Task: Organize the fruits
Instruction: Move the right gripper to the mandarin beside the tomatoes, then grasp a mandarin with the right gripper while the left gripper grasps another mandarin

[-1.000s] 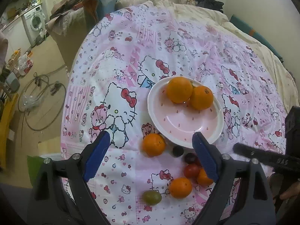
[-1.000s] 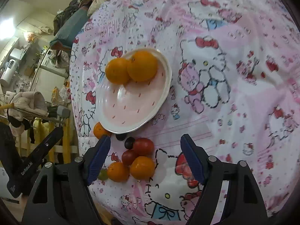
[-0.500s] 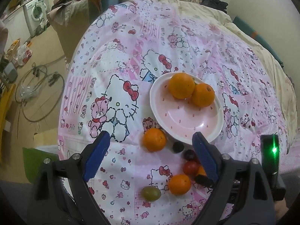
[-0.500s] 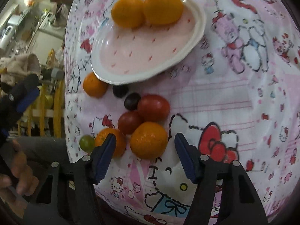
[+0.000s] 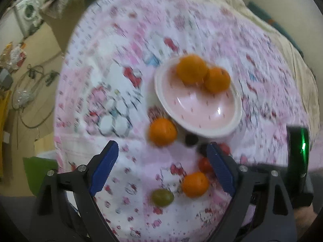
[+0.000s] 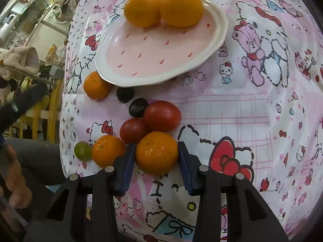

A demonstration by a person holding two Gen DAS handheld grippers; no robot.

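Observation:
A pink plate (image 6: 161, 78) with a white rim holds two oranges (image 6: 142, 10) on the cartoon-print cloth. Below it lie loose fruits: an orange (image 6: 96, 85), two dark grapes (image 6: 125, 94), two tomatoes (image 6: 162, 116), another orange (image 6: 108, 151) and a green grape (image 6: 82, 150). My right gripper (image 6: 156, 145) is closing, its blue pads against both sides of the nearest orange (image 6: 156, 157). In the blurred left wrist view, my left gripper (image 5: 161, 151) hangs open above the cloth, just in front of the plate (image 5: 212, 134) and a loose orange (image 5: 162, 129), holding nothing.
The cloth-covered surface ends at the left in both views, with floor, cables and a washing machine (image 5: 28, 14) beyond. A person's hand (image 6: 14, 181) shows at the lower left of the right wrist view. The right tool's body with a green light (image 5: 302, 147) stands at the right.
My right gripper came down onto the loose fruit cluster and its jaws narrowed around the nearest orange. The left wrist view tipped slightly downward and blurred; its jaws stayed wide.

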